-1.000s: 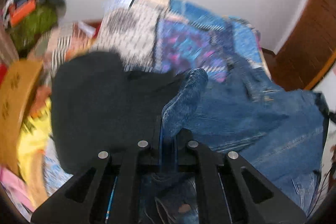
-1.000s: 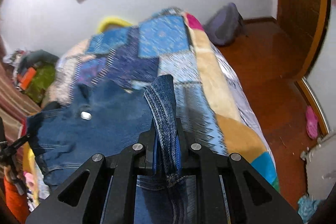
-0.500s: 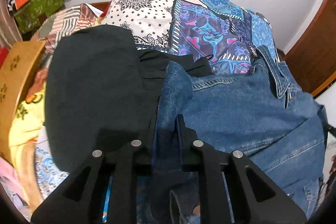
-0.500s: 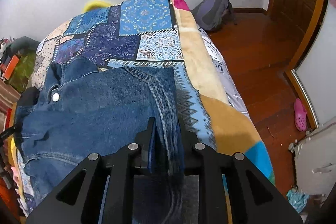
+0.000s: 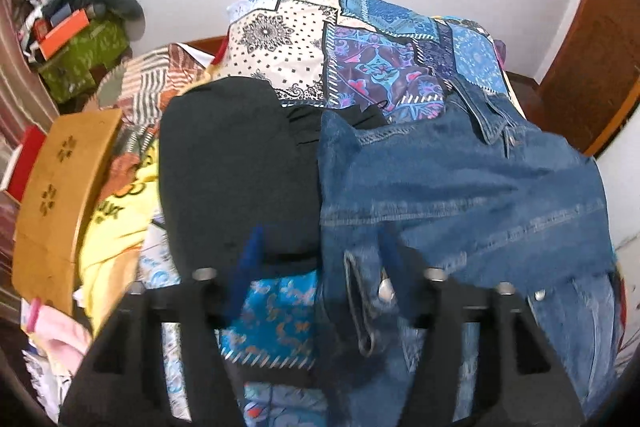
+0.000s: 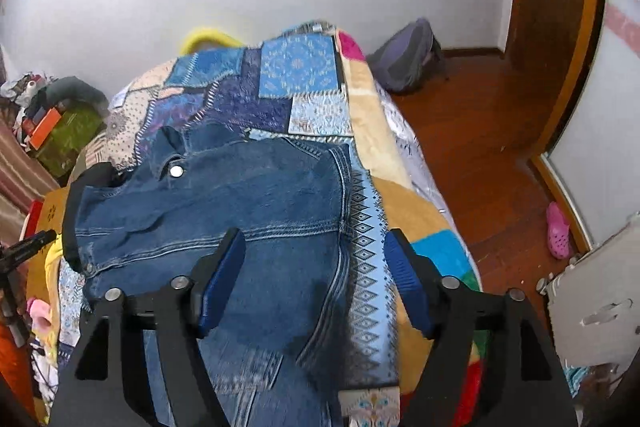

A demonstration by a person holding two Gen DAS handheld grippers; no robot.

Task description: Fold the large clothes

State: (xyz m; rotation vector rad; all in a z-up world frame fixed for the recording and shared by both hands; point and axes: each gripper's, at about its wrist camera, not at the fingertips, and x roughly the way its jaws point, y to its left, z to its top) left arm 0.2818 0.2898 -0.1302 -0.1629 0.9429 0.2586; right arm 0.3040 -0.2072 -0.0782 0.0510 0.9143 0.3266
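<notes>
A blue denim jacket (image 5: 460, 195) lies spread on the patchwork bedspread (image 5: 380, 59), collar toward the far end. It also shows in the right wrist view (image 6: 240, 203), with a metal button near the collar. My left gripper (image 5: 320, 251) is open above the jacket's left edge, where it meets a black garment (image 5: 228, 163). My right gripper (image 6: 316, 267) is open above the jacket's right side seam. Neither holds cloth. Each gripper has blue pads (image 6: 220, 283).
The bedspread's right edge (image 6: 376, 131) drops to a wooden floor (image 6: 488, 147) with a grey backpack (image 6: 404, 59). A wooden board (image 5: 60, 195), yellow cloth (image 5: 116, 223) and a green box (image 5: 84, 55) crowd the left side. A white wall stands behind.
Both grippers have opened and let go of the denim they were pinching. The jacket edges have dropped and it now lies flat on the bed.
</notes>
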